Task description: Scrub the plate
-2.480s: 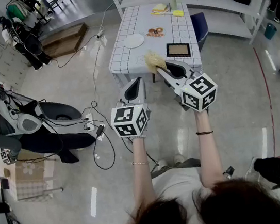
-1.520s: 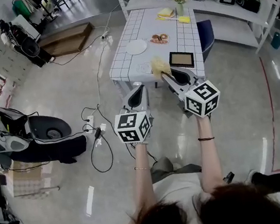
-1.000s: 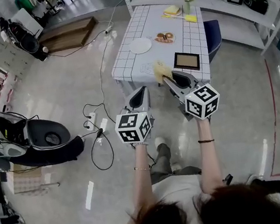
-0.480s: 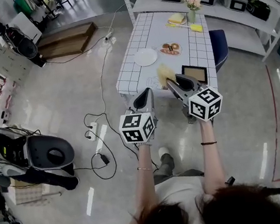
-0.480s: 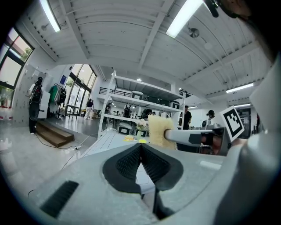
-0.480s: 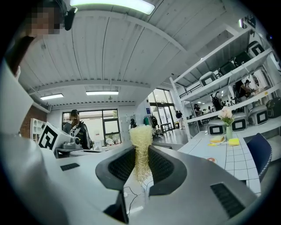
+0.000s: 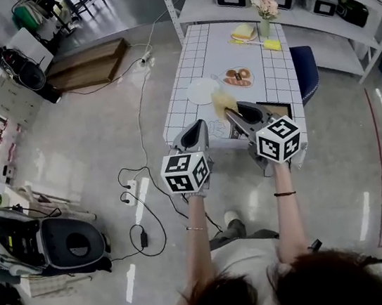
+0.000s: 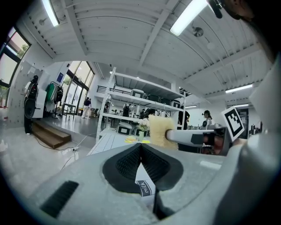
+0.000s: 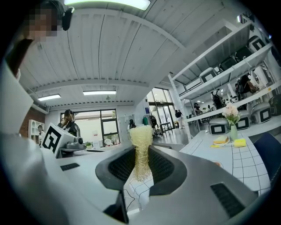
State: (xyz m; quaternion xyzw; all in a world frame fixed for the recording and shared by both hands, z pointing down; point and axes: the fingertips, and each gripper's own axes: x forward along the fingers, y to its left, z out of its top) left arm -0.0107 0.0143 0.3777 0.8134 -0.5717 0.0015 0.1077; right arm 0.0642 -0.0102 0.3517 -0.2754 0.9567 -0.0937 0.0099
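Two tools: right tool (image 9: 141, 160) pinching a yellow mesh scrubber (image 9: 141, 134), left tool (image 8: 140, 148) pressed together, empty. Unheld, the round white plate (image 7: 203, 91) could skid off the gridded worktop (image 7: 276, 71).

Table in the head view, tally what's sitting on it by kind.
Plates: 2
Flower vase: 1
Sandwich: 1
Yellow sponge: 1
Tray: 1
Total: 6

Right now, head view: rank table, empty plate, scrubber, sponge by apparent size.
1. Table.
2. Empty plate and scrubber look alike; the scrubber, in the right tool, sits nearer the camera, so unranked.
3. Sponge.
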